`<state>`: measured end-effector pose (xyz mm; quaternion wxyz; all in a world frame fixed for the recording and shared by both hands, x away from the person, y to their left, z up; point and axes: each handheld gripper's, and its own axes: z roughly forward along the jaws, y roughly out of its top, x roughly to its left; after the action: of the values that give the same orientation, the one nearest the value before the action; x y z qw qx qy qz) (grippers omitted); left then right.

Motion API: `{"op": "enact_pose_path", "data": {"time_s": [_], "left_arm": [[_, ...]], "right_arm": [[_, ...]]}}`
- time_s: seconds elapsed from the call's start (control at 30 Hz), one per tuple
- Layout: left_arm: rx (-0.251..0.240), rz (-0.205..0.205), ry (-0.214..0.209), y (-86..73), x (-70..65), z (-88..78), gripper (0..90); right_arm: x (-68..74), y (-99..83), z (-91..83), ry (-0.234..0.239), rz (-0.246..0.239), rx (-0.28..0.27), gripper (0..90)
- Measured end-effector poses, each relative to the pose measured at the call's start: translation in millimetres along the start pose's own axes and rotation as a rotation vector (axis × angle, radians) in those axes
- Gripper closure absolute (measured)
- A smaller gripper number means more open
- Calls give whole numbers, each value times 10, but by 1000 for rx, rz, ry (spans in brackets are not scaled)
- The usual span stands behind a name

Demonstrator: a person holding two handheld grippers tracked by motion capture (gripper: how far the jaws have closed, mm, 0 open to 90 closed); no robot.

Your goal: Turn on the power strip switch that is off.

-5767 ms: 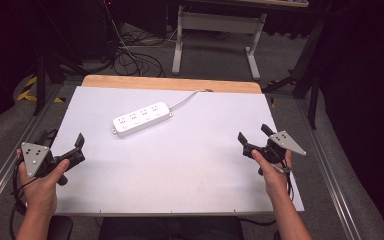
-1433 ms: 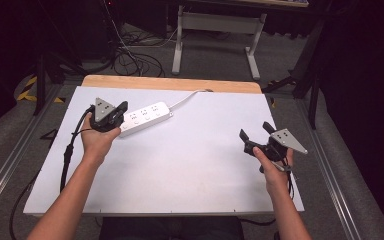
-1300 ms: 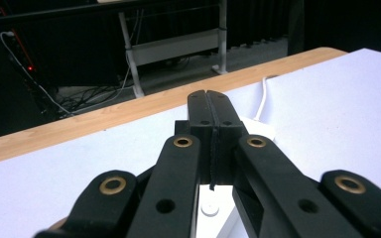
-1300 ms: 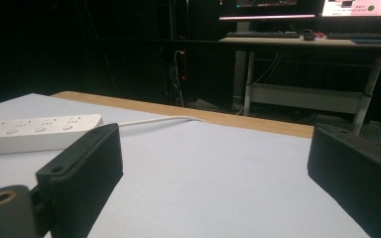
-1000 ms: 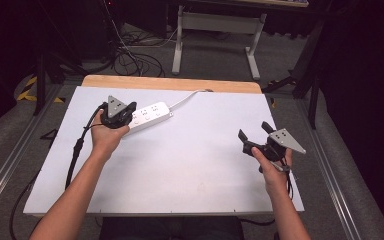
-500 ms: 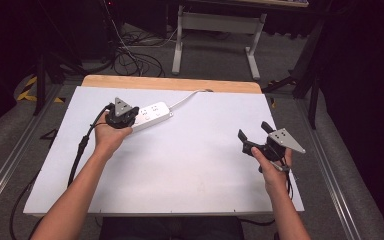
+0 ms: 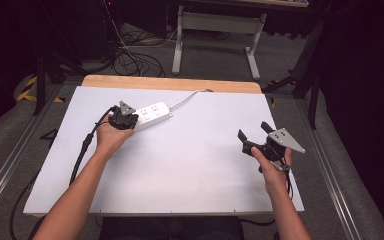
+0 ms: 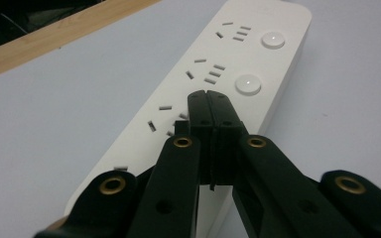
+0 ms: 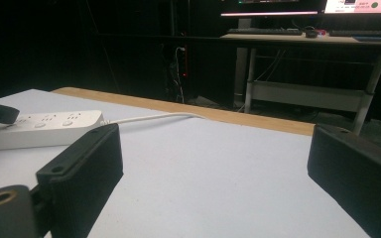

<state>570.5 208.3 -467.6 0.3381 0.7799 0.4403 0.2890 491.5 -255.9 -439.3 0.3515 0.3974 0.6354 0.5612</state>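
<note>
A white power strip with several sockets and round buttons lies at the back left of the white table top; its white cable runs toward the far edge. My left gripper sits at the strip's near end, jaws shut together with nothing between them. In the left gripper view the closed tips rest over the power strip, just short of a round button. My right gripper hovers open over the table's right side. Its fingers stand wide apart, with the power strip far off to the left.
A wooden strip borders the table's far edge. Beyond it stand a desk frame and loose floor cables. A black cable trails from the left gripper across the table's left side.
My left hand came from the table's front left up to the power strip, and over the last second it crept right along the strip's near end. The right gripper has held still.
</note>
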Motion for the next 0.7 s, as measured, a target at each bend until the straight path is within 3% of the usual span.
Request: {"op": "enact_pose_path", "data": {"time_s": [0.3, 0.37, 0.7], "left_arm": [[-3, 5, 2, -21, 14, 27, 900], [-6, -14, -6, -28, 23, 25, 900], [5, -2, -2, -30, 5, 21, 900]], "right_arm": [[4, 5, -2, -2, 2, -3, 78], [6, 8, -3, 0, 5, -5, 78], [18, -1, 20, 8, 13, 1, 78]]}}
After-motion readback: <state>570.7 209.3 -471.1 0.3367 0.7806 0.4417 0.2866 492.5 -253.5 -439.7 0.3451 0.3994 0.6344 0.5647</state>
